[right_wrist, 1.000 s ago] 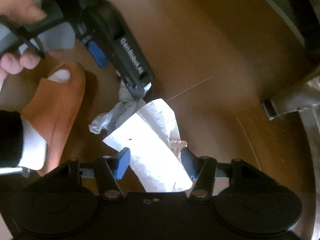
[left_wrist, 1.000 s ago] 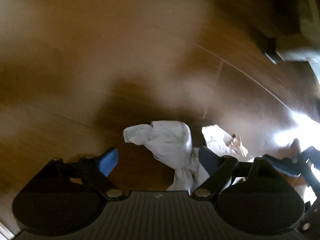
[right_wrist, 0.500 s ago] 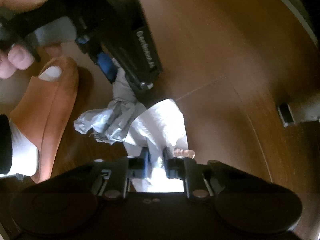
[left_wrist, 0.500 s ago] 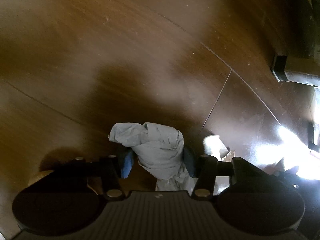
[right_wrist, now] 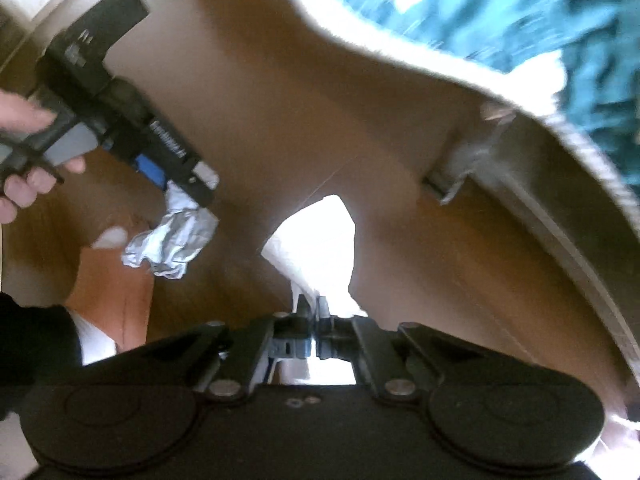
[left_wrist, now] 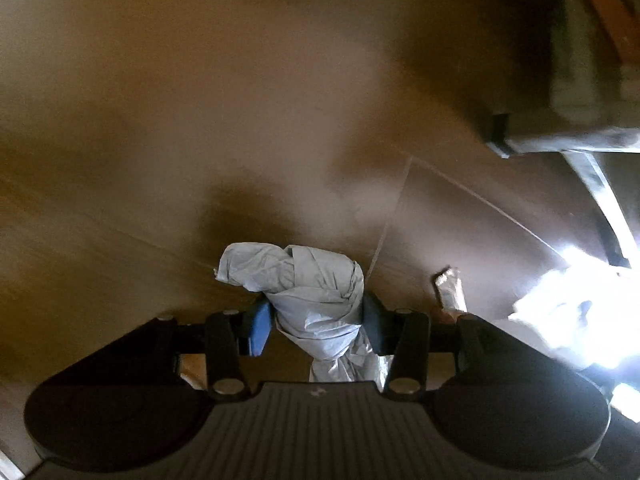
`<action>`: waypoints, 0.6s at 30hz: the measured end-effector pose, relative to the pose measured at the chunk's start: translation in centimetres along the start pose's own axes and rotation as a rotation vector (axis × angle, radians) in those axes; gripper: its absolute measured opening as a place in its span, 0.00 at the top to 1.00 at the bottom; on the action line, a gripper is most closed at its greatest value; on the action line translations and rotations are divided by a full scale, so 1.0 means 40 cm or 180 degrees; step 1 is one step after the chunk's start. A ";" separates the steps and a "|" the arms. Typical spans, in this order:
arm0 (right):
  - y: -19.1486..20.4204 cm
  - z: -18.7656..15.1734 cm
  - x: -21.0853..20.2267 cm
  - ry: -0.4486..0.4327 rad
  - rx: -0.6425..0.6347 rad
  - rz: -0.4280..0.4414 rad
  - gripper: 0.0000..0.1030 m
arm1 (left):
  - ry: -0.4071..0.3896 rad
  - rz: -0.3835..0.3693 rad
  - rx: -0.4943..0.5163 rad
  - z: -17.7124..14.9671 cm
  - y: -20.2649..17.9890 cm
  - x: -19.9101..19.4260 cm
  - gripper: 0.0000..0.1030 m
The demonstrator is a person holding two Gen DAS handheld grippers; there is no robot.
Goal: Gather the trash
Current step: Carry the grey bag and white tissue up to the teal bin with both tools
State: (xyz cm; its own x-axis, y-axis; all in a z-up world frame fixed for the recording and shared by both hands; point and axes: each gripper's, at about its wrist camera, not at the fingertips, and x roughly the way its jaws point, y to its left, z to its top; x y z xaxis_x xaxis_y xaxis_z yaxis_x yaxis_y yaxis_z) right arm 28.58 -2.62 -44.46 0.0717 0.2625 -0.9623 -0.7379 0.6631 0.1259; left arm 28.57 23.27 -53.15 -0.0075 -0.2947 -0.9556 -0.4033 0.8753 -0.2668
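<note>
In the left wrist view my left gripper (left_wrist: 316, 322) is shut on a crumpled grey-white tissue wad (left_wrist: 312, 284), held above the brown wood floor (left_wrist: 200, 120). The right wrist view shows that same left gripper (right_wrist: 188, 188) at the left with the tissue wad (right_wrist: 172, 240) hanging from it, a person's hand on its handle. My right gripper (right_wrist: 313, 312) is shut on a bright white paper sheet (right_wrist: 316, 240), which sticks up past the fingertips. A small scrap (left_wrist: 450, 288) lies on the floor to the right in the left wrist view.
A foot in an orange slipper (right_wrist: 116, 280) with a white sock stands at the lower left of the right wrist view. A rug with a white fringe and teal pattern (right_wrist: 520, 40) fills the upper right. A metal furniture leg (left_wrist: 560, 140) stands at the right.
Both grippers closed on their trash and lifted it off the floor. The right gripper tilted up, so the rug now shows. The left gripper with its wad moved away leftward.
</note>
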 end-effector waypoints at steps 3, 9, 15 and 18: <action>-0.018 -0.006 -0.107 -0.0191 0.0198 -0.0084 1.00 | -0.0129 -0.0008 0.0150 -0.014 -0.024 -0.086 0.55; -0.027 -0.022 -0.316 -0.0546 0.0512 -0.0254 1.00 | -0.0488 -0.0053 0.0404 -0.044 -0.087 -0.292 0.55; -0.020 -0.046 -0.527 -0.0902 0.0670 -0.0339 1.00 | -0.0985 -0.0134 0.0615 -0.087 -0.165 -0.532 0.55; -0.014 -0.059 -0.640 -0.1118 0.0738 -0.0373 1.00 | -0.1262 -0.0186 0.0737 -0.126 -0.217 -0.643 0.55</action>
State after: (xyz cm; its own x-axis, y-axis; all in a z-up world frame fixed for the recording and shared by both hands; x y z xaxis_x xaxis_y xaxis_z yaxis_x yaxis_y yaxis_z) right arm 25.57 -11.34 -20.46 0.3995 0.3719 -0.8379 -0.5437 0.8320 0.1101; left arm 27.66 21.31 -25.63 0.3778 -0.2163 -0.9003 -0.1774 0.9374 -0.2996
